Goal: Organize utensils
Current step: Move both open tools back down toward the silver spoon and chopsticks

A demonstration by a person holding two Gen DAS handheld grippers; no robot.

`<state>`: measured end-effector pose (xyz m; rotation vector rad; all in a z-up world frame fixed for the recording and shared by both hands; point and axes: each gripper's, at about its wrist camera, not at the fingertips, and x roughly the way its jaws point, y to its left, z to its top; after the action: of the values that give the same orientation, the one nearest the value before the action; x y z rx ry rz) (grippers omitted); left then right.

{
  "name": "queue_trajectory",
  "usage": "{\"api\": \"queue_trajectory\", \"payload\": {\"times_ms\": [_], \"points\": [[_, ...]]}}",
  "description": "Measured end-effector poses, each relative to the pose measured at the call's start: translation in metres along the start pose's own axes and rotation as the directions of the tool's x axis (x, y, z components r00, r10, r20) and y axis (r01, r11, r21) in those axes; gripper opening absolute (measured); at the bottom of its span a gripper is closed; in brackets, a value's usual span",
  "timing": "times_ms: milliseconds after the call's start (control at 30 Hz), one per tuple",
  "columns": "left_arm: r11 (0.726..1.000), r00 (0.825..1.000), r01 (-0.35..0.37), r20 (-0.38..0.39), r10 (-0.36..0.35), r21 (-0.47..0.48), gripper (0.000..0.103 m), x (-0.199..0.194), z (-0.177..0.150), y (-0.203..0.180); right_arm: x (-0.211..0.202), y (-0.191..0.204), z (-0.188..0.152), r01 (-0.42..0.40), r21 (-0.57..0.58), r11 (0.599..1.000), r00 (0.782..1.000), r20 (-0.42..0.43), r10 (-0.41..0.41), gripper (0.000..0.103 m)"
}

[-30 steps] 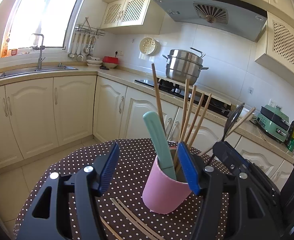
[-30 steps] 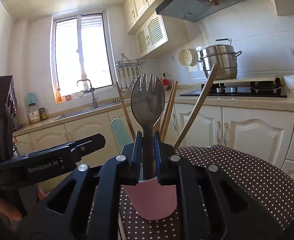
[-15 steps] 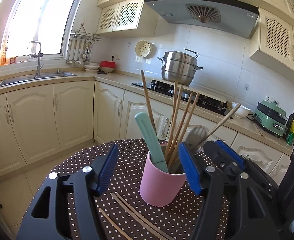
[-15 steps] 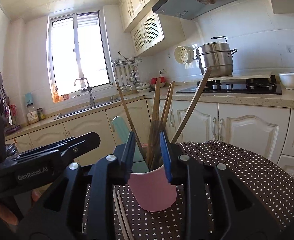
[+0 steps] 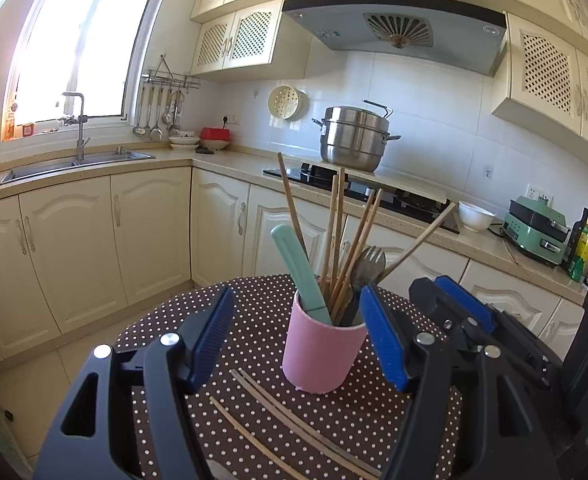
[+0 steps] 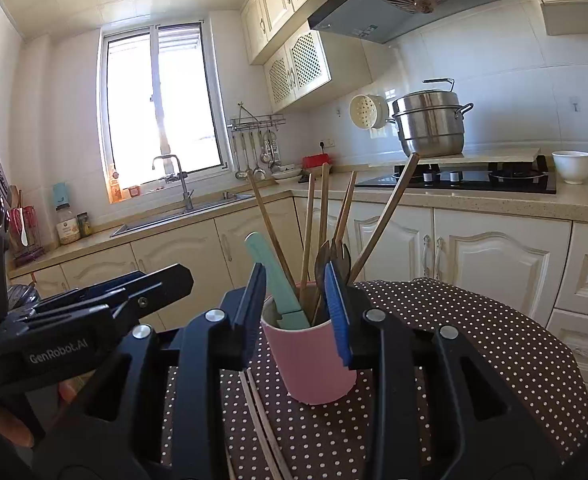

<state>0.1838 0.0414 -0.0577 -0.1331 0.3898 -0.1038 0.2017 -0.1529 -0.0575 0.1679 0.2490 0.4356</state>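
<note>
A pink cup [image 5: 322,348] [image 6: 310,360] stands on the dotted round table [image 5: 254,312]. It holds several wooden chopsticks [image 5: 336,240] [image 6: 324,220], a mint-green handle [image 5: 300,276] [image 6: 276,276] and a metal fork [image 5: 368,266] [image 6: 334,258], tines up. Three loose chopsticks [image 5: 294,424] [image 6: 262,428] lie in front of the cup. My left gripper [image 5: 294,304] is open and frames the cup from a little way back without touching it. My right gripper [image 6: 295,280] has its jaws opening just short of the cup's rim, with nothing pressed between the pads.
In the left wrist view my right gripper [image 5: 454,304] sits close to the cup's right side. In the right wrist view the left gripper [image 6: 146,292] reaches in from the left. Cabinets, a sink [image 5: 74,162] and a hob with a steel pot [image 5: 354,140] lie beyond the table.
The right gripper let go of the fork, which dropped into the cup, and its jaws spread. Both grippers drew back from the cup, so the loose chopsticks show.
</note>
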Motion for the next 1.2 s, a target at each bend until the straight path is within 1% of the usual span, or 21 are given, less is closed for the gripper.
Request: {"api": "queue_trajectory", "payload": {"times_ms": [33,67,167,233,300,333,400,467,567,667,700,767,833,900,933,967,1000,1067,1100,1167,1200], "points": [[1.0,1.0,0.004,-0.015,-0.004,0.0,0.065,-0.003,-0.001,0.001,-0.002,0.001,0.0,0.002,-0.005,1.0,1.0,-0.004,-0.002,0.041],[1.0,1.0,0.004,-0.025,-0.005,-0.003,0.065,-0.005,-0.002,0.003,-0.006,0.003,0.0,0.009,-0.011,1.0,1.0,-0.006,-0.009,0.043],[1.0,0.997,-0.002,-0.081,0.0,-0.028,0.065,-0.009,-0.006,0.011,-0.012,0.006,-0.003,0.007,-0.029,1.0,0.999,-0.032,-0.008,0.043],[0.998,0.991,-0.021,-0.135,0.014,-0.052,0.065,-0.009,-0.011,0.019,-0.015,0.008,-0.006,0.014,-0.048,0.999,0.999,-0.051,-0.017,0.044],[0.996,0.98,-0.046,-0.196,0.031,-0.072,0.065,-0.006,-0.016,0.027,-0.015,0.011,-0.011,0.017,-0.067,0.998,0.996,-0.09,-0.023,0.045],[0.994,0.97,-0.063,-0.241,0.04,-0.09,0.065,-0.004,-0.021,0.033,-0.015,0.012,-0.013,0.02,-0.073,0.997,0.994,-0.102,-0.027,0.046],[0.99,0.953,-0.079,-0.299,0.042,-0.114,0.065,-0.001,-0.028,0.042,-0.012,0.013,-0.019,0.016,-0.082,0.996,0.987,-0.157,-0.029,0.046],[0.985,0.928,-0.104,-0.37,0.046,-0.138,0.065,0.005,-0.038,0.051,-0.009,0.013,-0.024,0.02,-0.095,0.995,0.979,-0.2,-0.039,0.046],[0.98,0.883,-0.153,-0.462,0.078,-0.127,0.065,0.013,-0.054,0.058,-0.004,0.011,-0.032,0.013,-0.092,0.996,0.964,-0.263,-0.037,0.046],[0.978,0.827,-0.153,-0.561,0.048,-0.142,0.065,0.024,-0.071,0.061,0.001,0.008,-0.038,0.007,-0.081,0.997,0.944,-0.328,-0.033,0.047],[0.978,0.813,-0.154,-0.581,0.043,-0.144,0.065,0.026,-0.075,0.061,0.001,0.008,-0.039,0.007,-0.084,0.996,0.941,-0.336,-0.035,0.047],[0.979,0.779,-0.155,-0.626,0.041,-0.129,0.065,0.031,-0.086,0.056,0.003,0.006,-0.043,-0.001,-0.081,0.997,0.93,-0.367,-0.029,0.048],[0.978,0.75,-0.161,-0.661,0.033,-0.133,0.065,0.037,-0.093,0.053,0.002,0.005,-0.046,-0.001,-0.085,0.996,0.925,-0.378,-0.031,0.048],[0.979,0.731,-0.17,-0.681,0.048,-0.113,0.065,0.042,-0.099,0.048,0.002,0.004,-0.049,-0.006,-0.084,0.996,0.917,-0.398,-0.028,0.048],[0.981,0.73,-0.175,-0.679,0.075,-0.079,0.065,0.043,-0.1,0.043,0.002,0.003,-0.05,-0.005,-0.085,0.996,0.915,-0.403,-0.029,0.048],[0.983,0.723,-0.177,-0.683,0.104,-0.037,0.065,0.046,-0.101,0.038,0.002,0.002,-0.051,-0.005,-0.086,0.996,0.914,-0.405,-0.03,0.048],[0.984,0.721,-0.178,-0.682,0.126,-0.007,0.065,0.049,-0.103,0.034,0.001,0.0,-0.052,-0.006,-0.084,0.996,0.912,-0.409,-0.029,0.048],[0.982,0.724,-0.181,-0.668,0.172,0.057,0.063,0.055,-0.106,0.026,0.001,-0.003,-0.052,-0.005,-0.077,0.997,0.909,-0.417,-0.027,0.048],[0.979,0.729,-0.184,-0.656,0.198,0.09,0.06,0.057,-0.106,0.023,0.002,-0.004,-0.052,-0.005,-0.075,0.997,0.908,-0.419,-0.027,0.048],[0.978,0.739,-0.18,-0.642,0.203,0.102,0.051,0.057,-0.105,0.022,0.002,-0.006,-0.053,-0.008,-0.071,0.997,0.905,-0.426,-0.023,0.049],[0.979,0.743,-0.175,-0.638,0.202,0.106,0.042,0.058,-0.104,0.023,0.002,-0.007,-0.054,-0.007,-0.072,0.997,0.902,-0.43,-0.025,0.049]]}}
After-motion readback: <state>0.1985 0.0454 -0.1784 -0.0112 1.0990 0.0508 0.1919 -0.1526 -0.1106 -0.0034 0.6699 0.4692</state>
